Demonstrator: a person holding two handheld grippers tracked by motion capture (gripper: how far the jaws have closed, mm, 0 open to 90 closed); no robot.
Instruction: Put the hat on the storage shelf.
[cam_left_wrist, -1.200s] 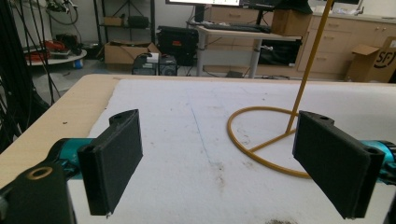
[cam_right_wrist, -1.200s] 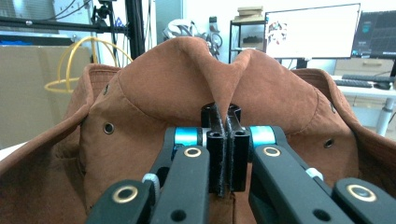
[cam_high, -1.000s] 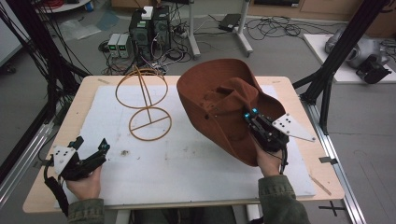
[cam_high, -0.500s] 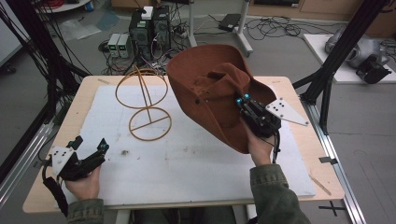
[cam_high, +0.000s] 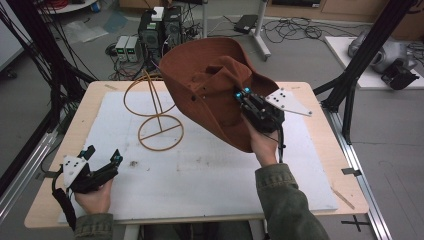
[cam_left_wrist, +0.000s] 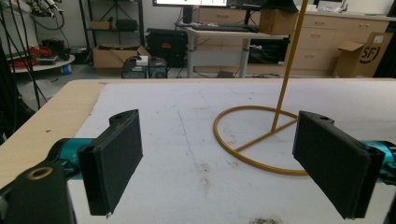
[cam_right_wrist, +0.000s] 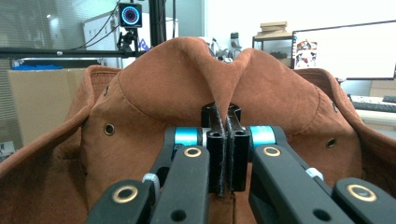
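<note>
a: what is your left gripper (cam_high: 102, 159) doing?
b: your jaws there gape wide, holding nothing, low over the white mat (cam_high: 200, 175) at the table's (cam_high: 90, 107) near left corner, the wire stand (cam_high: 155, 112) ahead of them.
a: and your right gripper (cam_high: 242, 93)?
b: your jaws are clenched on a fold of the brown hat (cam_high: 210, 85), lifted above the mat just right of the stand.

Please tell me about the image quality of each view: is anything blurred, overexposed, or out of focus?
High view: soft, even light; the brown hat and wire stand look slightly soft, shadows faint. Left gripper view: the white mat is bright, the left gripper fairly sharp, the background softer. Right gripper view: the right gripper and hat are clear, while the monitor is overexposed.
</note>
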